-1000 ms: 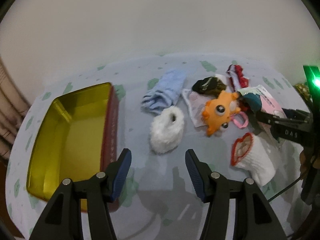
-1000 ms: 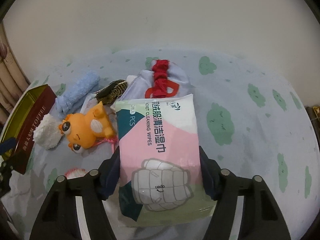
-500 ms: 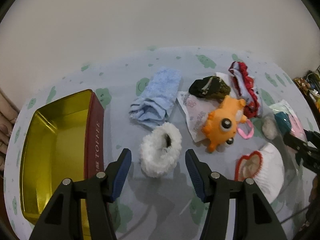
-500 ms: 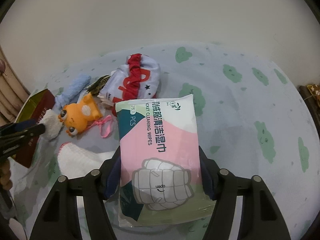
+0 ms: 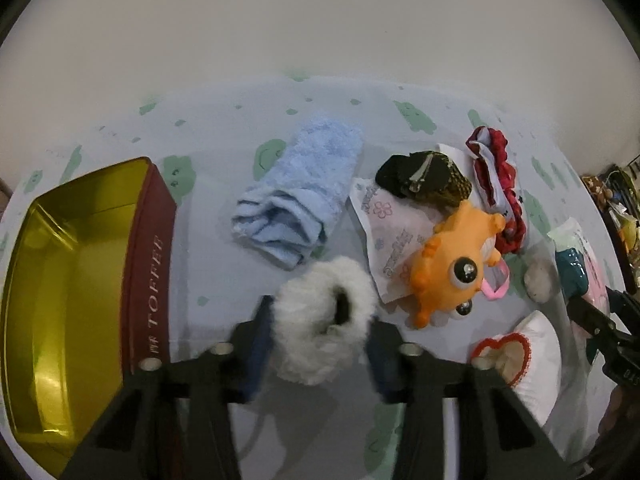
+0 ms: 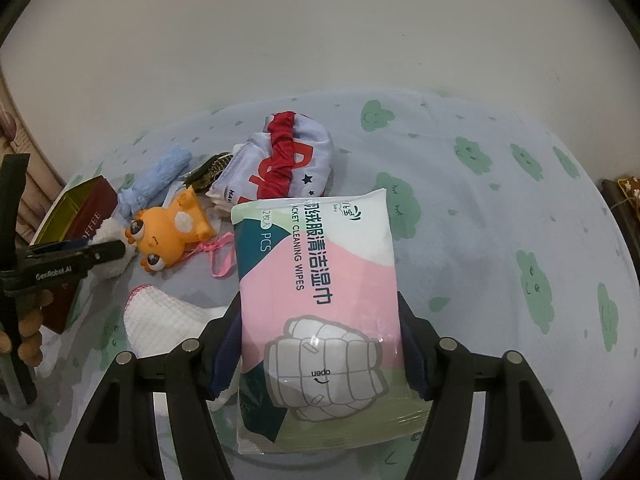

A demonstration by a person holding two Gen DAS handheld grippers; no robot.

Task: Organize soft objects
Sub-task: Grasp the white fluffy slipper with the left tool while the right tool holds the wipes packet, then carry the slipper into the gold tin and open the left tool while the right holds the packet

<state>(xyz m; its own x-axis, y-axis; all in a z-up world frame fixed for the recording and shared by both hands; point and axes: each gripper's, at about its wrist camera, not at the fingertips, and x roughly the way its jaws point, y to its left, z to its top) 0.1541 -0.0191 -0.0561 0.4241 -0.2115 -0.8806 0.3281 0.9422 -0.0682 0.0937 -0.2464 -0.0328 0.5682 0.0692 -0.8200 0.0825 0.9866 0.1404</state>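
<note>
Left wrist: left gripper (image 5: 320, 344) jaws have just closed around fluffy white scrunchie (image 5: 320, 324).

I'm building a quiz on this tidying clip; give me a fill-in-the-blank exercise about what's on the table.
1. The right gripper is shut on a pack of ____.
2. The left gripper straddles a fluffy ____ scrunchie.
3. The tin reads ____ on its red side.
4. The big-eyed toy is ____ in colour.

Missing words: wipes; white; TOFFEE; orange

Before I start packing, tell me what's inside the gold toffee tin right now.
Nothing shows inside the toffee tin: the left wrist view has only its bare gold floor and walls. The corner nearest the camera runs out of the picture, so that part cannot be checked.
</note>
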